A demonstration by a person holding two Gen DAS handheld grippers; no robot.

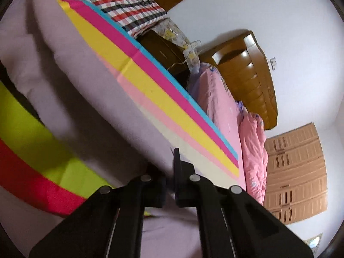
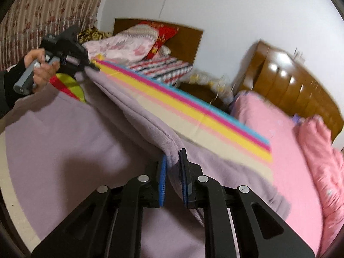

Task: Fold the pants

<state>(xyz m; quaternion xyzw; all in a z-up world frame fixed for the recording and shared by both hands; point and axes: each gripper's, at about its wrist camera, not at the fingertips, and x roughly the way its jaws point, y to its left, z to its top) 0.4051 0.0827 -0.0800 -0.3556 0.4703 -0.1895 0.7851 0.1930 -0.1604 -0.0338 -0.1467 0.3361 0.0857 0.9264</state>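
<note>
Lilac fleece pants [image 2: 64,150] lie spread over a striped sheet [image 2: 215,116] on the bed, with one edge lifted into a taut ridge that runs from upper left down to the lower middle of the right wrist view. At the far left of that view a hand [image 2: 40,71] in a dark sleeve grips the grey handle of the left claw [image 2: 94,67], which is tilted down with its tips at the upper end of the ridge; in its own camera the left claw [image 1: 169,172] is clenched on the pants [image 1: 86,111], with fabric bunched around the fingers. A lime and red cloth [image 2: 68,86] shows just under that hand. In the middle, the right claw [image 2: 173,172] points down along the ridge, its blue pads [image 2: 163,180] pinching the lower end of the fold, so it is grasping the pants as well. To the right lie a pink blanket [image 2: 279,150] and a bunched pink quilt [image 2: 322,161], with a wooden headboard [image 2: 296,81] behind them. No containers show in either view.
</note>
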